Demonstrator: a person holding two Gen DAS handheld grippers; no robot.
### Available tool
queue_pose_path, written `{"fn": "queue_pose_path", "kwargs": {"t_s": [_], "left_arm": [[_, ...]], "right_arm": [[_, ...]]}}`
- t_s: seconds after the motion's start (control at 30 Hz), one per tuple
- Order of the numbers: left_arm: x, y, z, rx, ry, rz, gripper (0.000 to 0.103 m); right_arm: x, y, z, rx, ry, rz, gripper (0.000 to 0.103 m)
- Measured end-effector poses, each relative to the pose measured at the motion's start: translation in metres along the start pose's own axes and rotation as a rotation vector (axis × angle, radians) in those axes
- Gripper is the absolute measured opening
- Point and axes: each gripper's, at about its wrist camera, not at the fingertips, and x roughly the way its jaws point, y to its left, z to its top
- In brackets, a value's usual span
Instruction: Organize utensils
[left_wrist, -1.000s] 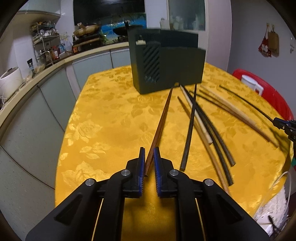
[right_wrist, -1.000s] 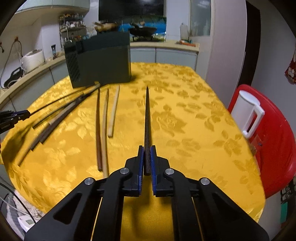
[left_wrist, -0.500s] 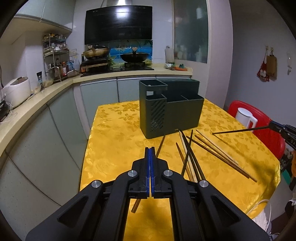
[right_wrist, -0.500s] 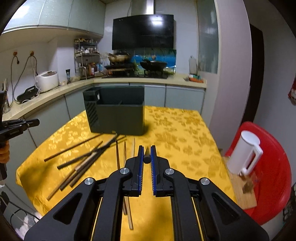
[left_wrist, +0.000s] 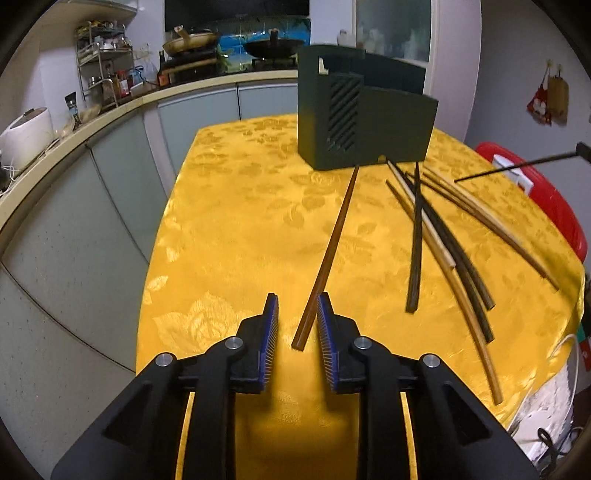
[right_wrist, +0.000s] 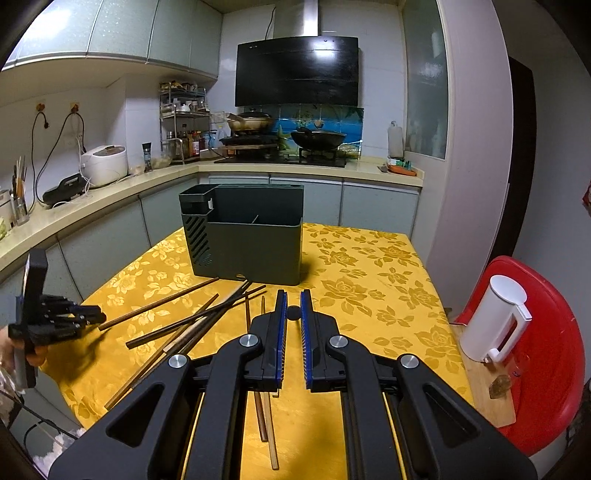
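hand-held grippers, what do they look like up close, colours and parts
Both the left hand-held gripper and the right hand-held gripper are matte black plastic, with angular linkage arms joined by round silver pivot screws. Each of the fingers carries a blue ribbed pad on its inner face. Thin yellow strips run along the inner edges of the frame. No sleeves or markings show.

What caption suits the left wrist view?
Open left gripper straddling a brown chopstick on the yellow table, organizer beyond.

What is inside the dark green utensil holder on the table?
Through the utensil holder's open top, the right wrist view shows only a divider and bare inner walls, with no chopsticks sticking out. Its walls hide the bottom of the compartments.
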Motion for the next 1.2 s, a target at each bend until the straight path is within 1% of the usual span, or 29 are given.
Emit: {"fn": "queue_pose_path", "kwargs": {"t_s": [0.1, 0.23, 0.3, 0.43, 0.5, 0.53, 0.63, 0.7, 0.73, 0.8, 0.97, 1.0, 1.13, 1.2], "left_arm": [[0.007, 0.004, -0.002, -0.005, 0.03, 0.008, 0.021], [0.009, 0.003, -0.005, 0.009, 0.045, -0.016, 0.021], [0.009, -0.003, -0.009, 0.042, 0.034, 0.006, 0.022], [0.01, -0.003, -0.01, 0.029, 0.031, 0.004, 0.021], [0.01, -0.005, -0.01, 0.036, 0.027, -0.002, 0.012], [0.009, -0.008, -0.011, 0.05, 0.026, 0.001, 0.01], [0.008, -0.012, -0.01, 0.069, 0.032, 0.015, 0.01], [0.008, -0.009, -0.006, 0.039, 0.054, -0.004, 0.009], [0.003, -0.008, -0.003, 0.023, 0.052, -0.007, 0.009], [-0.008, -0.009, 0.003, 0.022, 0.029, -0.004, 0.009], [-0.056, -0.016, 0.03, 0.029, -0.098, 0.006, 0.007], [-0.065, -0.017, 0.036, 0.024, -0.125, 0.011, 0.0], [-0.091, -0.016, 0.061, -0.007, -0.216, 0.013, 0.0], [-0.097, -0.016, 0.071, -0.005, -0.242, 0.0, 0.0]], "right_arm": [[0.001, 0.003, 0.001, 0.001, 0.002, 0.005, 0.008], [0.002, 0.005, 0.002, 0.004, 0.003, 0.008, 0.008], [0.002, 0.005, 0.003, 0.005, 0.004, 0.008, 0.008], [0.003, 0.006, 0.003, 0.016, 0.006, 0.008, 0.008], [0.004, 0.004, 0.003, 0.023, 0.008, 0.009, 0.008], [0.005, 0.004, 0.003, 0.027, 0.009, 0.009, 0.008], [0.007, 0.002, 0.004, 0.035, 0.012, 0.013, 0.008], [0.006, 0.001, 0.004, 0.035, 0.012, 0.012, 0.008], [0.006, 0.002, 0.005, 0.035, 0.011, 0.012, 0.008], [0.006, 0.0, 0.007, 0.033, 0.007, 0.01, 0.008], [0.005, -0.001, 0.016, 0.029, -0.013, 0.019, 0.008], [0.005, -0.002, 0.018, 0.032, -0.017, 0.023, 0.008], [0.007, -0.005, 0.027, 0.051, -0.029, 0.047, 0.008], [0.009, -0.006, 0.03, 0.057, -0.031, 0.052, 0.008]]}}
